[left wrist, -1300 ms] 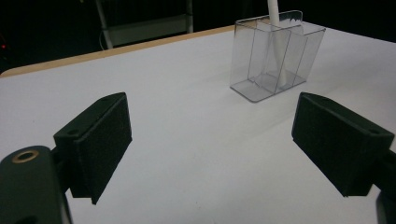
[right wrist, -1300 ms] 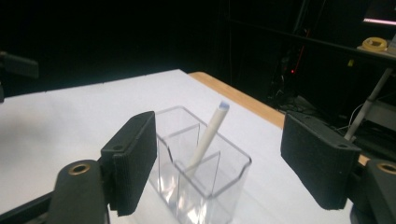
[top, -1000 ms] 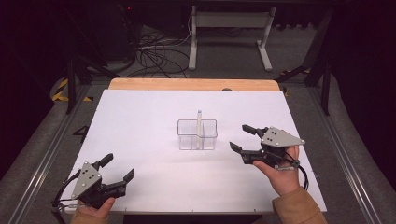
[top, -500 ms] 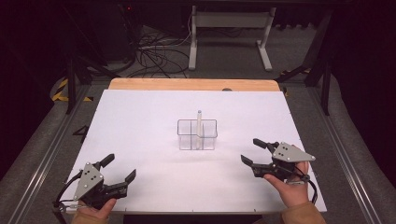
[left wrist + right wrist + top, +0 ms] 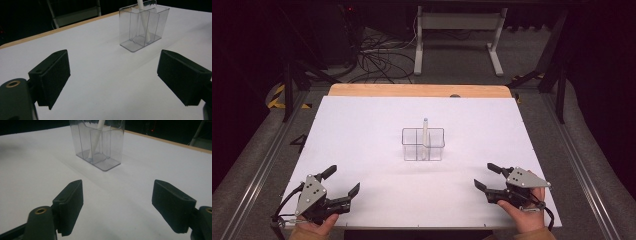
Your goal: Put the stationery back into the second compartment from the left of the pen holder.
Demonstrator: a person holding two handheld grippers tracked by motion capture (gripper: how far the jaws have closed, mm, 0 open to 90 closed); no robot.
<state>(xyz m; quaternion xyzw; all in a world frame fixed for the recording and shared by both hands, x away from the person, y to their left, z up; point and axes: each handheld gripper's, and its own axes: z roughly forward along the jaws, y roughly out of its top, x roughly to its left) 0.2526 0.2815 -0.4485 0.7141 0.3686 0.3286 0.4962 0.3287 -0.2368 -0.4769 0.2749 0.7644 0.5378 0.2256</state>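
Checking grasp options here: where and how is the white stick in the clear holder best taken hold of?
Probably by its top end: the white stick leans inside the clear holder, whose walls shield its lower part. Come from above with the open right gripper, jaws across the shaft.

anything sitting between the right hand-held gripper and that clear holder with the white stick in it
Nothing visible. Only bare white table lies between the open right hand-held gripper and the clear holder, where the white stick stands tilted in a compartment.
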